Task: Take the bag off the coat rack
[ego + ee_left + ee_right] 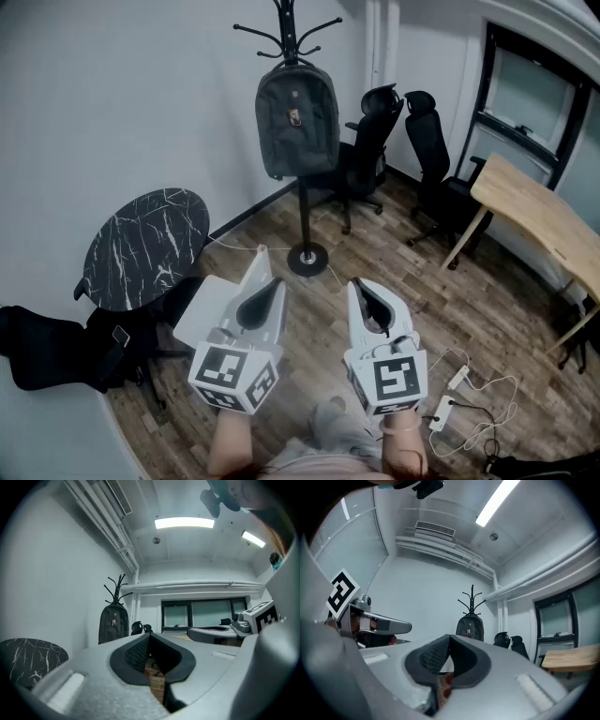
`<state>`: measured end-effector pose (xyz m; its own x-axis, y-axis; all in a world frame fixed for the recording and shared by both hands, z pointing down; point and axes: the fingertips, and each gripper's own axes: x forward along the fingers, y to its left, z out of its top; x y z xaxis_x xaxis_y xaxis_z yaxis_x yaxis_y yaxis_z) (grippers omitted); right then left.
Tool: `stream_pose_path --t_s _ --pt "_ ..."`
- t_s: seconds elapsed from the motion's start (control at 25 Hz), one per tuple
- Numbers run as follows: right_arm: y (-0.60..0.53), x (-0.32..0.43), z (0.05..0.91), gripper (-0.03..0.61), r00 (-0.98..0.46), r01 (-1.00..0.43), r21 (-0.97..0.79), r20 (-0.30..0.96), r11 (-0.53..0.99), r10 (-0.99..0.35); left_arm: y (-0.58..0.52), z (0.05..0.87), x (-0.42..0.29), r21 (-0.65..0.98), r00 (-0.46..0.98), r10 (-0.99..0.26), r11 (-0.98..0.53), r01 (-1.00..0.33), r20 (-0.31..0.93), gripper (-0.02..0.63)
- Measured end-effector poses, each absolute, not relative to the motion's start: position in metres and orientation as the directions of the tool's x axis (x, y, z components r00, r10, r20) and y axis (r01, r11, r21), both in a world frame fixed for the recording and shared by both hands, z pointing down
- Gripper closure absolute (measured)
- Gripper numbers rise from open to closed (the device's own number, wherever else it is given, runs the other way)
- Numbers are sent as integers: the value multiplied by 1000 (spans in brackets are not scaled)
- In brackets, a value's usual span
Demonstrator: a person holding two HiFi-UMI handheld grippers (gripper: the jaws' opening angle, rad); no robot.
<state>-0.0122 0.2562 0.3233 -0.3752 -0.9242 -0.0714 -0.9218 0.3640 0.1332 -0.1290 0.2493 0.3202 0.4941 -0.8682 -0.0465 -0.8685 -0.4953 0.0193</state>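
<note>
A dark grey backpack [297, 120] hangs high on a black coat rack [292, 36] that stands against the far wall on a round base [307, 259]. It also shows far off as the backpack [113, 625] in the left gripper view and the backpack [469, 627] in the right gripper view. My left gripper [267, 285] and right gripper [360, 291] are side by side near me, well short of the rack, both shut with nothing between the jaws. They point level towards the rack.
A round black marble-topped table [145, 247] stands at the left with a black bag [56, 347] on the floor beside it. Two black office chairs [375, 141] sit right of the rack, a wooden desk [539, 220] further right. A white power strip and cables [457, 394] lie on the wood floor.
</note>
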Motion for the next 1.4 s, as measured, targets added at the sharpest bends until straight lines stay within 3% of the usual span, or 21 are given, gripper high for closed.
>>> stream_pose_path --t_s 0.2,0.56,1.4 --pt "266 -24 314 577 -405 -912 138 -141 387 -903 259 321 -136 22 483 -874 -485 -874 -54 607" --pt "216 -9 322 575 -403 -914 115 -137 389 -905 210 322 -129 2 463 -884 -464 -886 -59 607" --pt "72 71 309 575 -504 -863 57 -179 502 -845 73 305 -41 0 388 -918 -389 -921 -86 606"
